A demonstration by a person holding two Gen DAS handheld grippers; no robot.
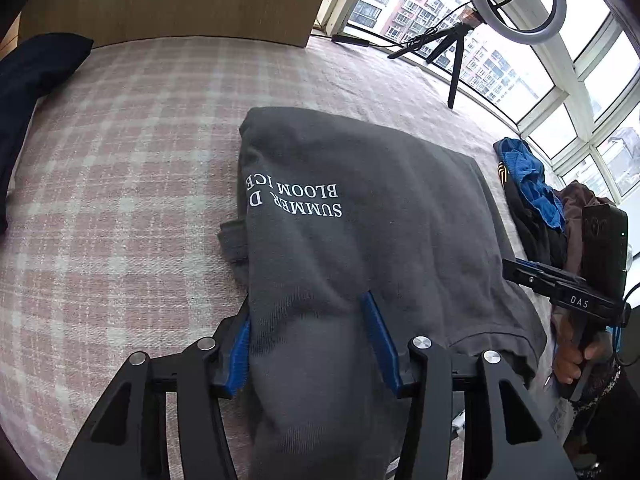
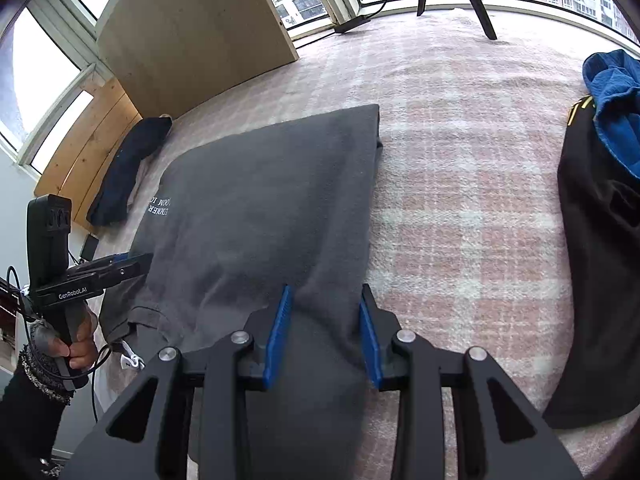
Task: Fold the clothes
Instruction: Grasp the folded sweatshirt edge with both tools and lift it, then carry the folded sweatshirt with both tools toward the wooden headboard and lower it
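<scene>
While both sets of tongs, left tongs point(image 1: 308, 340) and right tongs point(image 2: 326, 336), pinch the grey T-shirt point(image 1: 360, 216), its near hem hangs lifted for folding over the bed point(image 1: 120, 160).

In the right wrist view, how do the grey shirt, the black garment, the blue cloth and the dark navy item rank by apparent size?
1. grey shirt
2. black garment
3. blue cloth and dark navy item: look alike, and the blue cloth is cut by the edge, so unranked.

Both tools point(image 1: 306, 344) point(image 2: 326, 336) apparently clamped, angled down.
</scene>
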